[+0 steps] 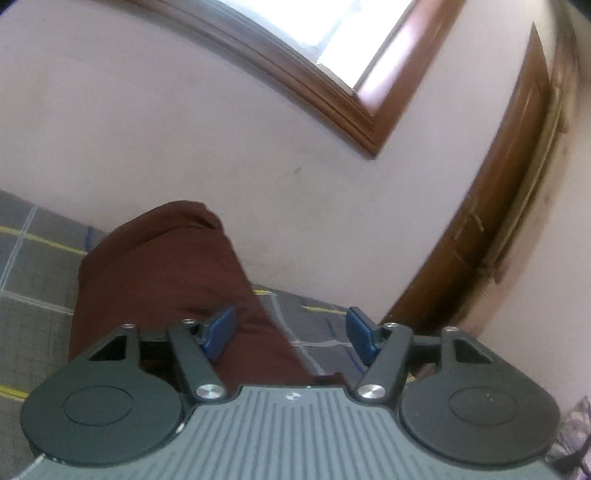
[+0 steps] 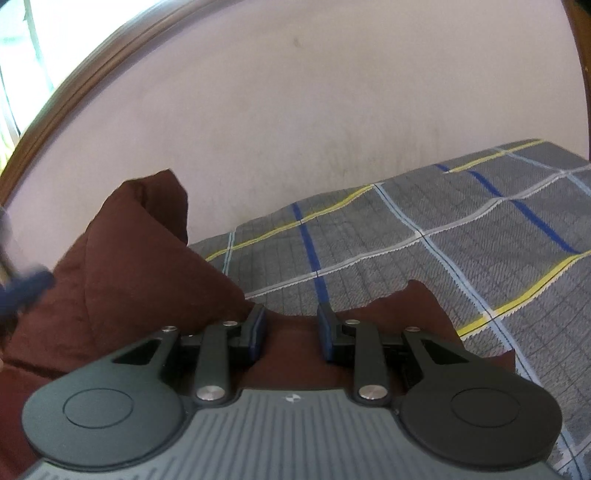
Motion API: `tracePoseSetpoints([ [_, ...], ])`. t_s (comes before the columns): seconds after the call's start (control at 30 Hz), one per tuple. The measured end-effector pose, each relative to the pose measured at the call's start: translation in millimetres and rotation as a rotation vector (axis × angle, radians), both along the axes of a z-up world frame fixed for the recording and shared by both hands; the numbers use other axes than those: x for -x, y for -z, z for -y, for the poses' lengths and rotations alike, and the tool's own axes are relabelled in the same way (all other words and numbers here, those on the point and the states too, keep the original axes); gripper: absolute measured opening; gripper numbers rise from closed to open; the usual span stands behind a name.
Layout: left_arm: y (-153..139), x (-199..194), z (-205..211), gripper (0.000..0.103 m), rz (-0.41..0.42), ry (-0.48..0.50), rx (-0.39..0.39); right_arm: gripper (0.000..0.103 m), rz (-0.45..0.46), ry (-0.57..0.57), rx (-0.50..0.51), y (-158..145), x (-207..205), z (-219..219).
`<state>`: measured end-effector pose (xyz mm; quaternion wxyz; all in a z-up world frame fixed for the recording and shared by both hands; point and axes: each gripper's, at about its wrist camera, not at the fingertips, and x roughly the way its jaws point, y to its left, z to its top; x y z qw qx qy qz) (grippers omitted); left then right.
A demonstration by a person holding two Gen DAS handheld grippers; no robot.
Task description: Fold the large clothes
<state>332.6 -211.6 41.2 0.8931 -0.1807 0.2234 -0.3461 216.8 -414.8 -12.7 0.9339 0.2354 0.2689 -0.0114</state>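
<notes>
Each camera sits just behind its own claw and looks forward along the two fingers, slightly downward. The left wrist view, rolled to one side, hangs close over the maroon garment (image 1: 162, 280) and faces the pale wall (image 1: 184, 122), a window (image 1: 354, 33) and a wooden door (image 1: 491, 206). The right wrist view is low and close over the bed (image 2: 461, 236), facing the same wall. Both views share the garment, the checked bedcover and the wall.
</notes>
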Motion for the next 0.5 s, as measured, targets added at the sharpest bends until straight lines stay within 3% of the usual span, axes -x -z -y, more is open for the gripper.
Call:
tracePoseSetpoints([
  [0.17,23,6,6,0.068,0.078,-0.037,-0.062,0.028,0.006,0.004,-0.022,2,-1,2],
  [0.5,39,-16,16,0.068,0.067,-0.044,-0.108,0.028,-0.026,0.025,0.003,-1,-5,-3],
])
